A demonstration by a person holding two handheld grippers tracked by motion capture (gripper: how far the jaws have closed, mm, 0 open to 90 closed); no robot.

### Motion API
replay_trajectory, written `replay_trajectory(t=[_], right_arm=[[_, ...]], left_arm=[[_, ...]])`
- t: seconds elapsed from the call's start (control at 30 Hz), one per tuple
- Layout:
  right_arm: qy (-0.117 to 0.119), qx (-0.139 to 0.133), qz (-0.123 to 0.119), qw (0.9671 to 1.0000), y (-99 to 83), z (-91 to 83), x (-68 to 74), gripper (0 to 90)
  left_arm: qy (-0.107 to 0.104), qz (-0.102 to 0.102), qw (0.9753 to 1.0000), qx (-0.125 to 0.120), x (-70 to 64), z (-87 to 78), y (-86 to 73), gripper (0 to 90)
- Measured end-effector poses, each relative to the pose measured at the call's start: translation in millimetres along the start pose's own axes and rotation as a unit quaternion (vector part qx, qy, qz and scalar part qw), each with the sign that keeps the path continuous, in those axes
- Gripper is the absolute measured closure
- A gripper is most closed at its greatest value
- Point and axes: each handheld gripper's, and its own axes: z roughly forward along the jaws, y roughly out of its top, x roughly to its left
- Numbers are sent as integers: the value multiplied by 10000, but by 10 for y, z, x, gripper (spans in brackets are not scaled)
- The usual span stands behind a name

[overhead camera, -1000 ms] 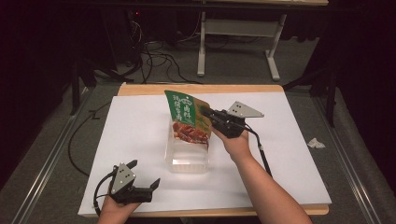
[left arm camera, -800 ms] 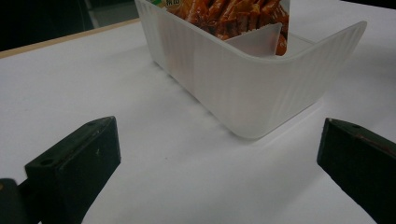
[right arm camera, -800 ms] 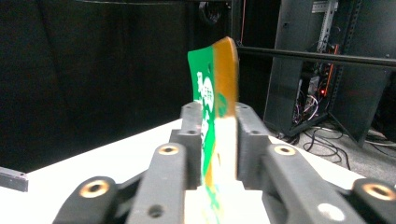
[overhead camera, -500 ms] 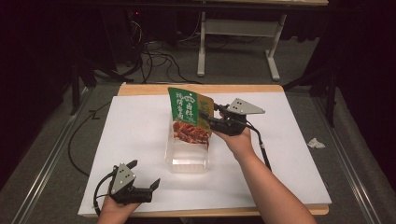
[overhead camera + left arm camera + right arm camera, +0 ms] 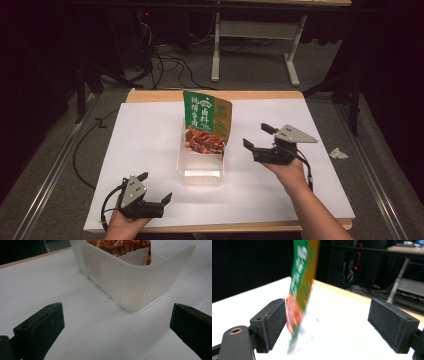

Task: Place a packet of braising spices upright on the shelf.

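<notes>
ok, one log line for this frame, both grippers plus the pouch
left gripper: open, idle near table edge | right gripper: open, right of pouch | pouch: standing in clear tub, unheld

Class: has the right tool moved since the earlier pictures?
Yes. The right tool has let go of the green snack pouch and drawn rightward from the clear plastic tub.

The green-and-orange printed food pouch (image 5: 206, 122) showed reddish meat; the ribbed plastic tub (image 5: 200, 167) was frosted clear, the paper-covered table (image 5: 150, 130) white.
</notes>
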Motion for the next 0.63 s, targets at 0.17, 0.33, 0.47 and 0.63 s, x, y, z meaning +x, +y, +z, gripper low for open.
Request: replay_trajectory(t=[0.17, 0.33, 0.47, 0.63], right_arm=[[-251, 129, 151, 9995, -336, -459, -148, 157], [-448, 322, 319, 9980, -681, -773, -221, 163], [-410, 524, 346, 9972, -820, -854, -235, 172], [-411, 401, 448, 9973, -813, -839, -266, 171]], left_arm=[[-1, -10, 10000, 52, 0, 18, -8, 0], [-3, 17, 10000, 64, -13, 24, 4, 0], [-46, 63, 9999, 91, -20, 42, 3, 0], [-45, 33, 9999, 115, -17, 55, 0, 0]])
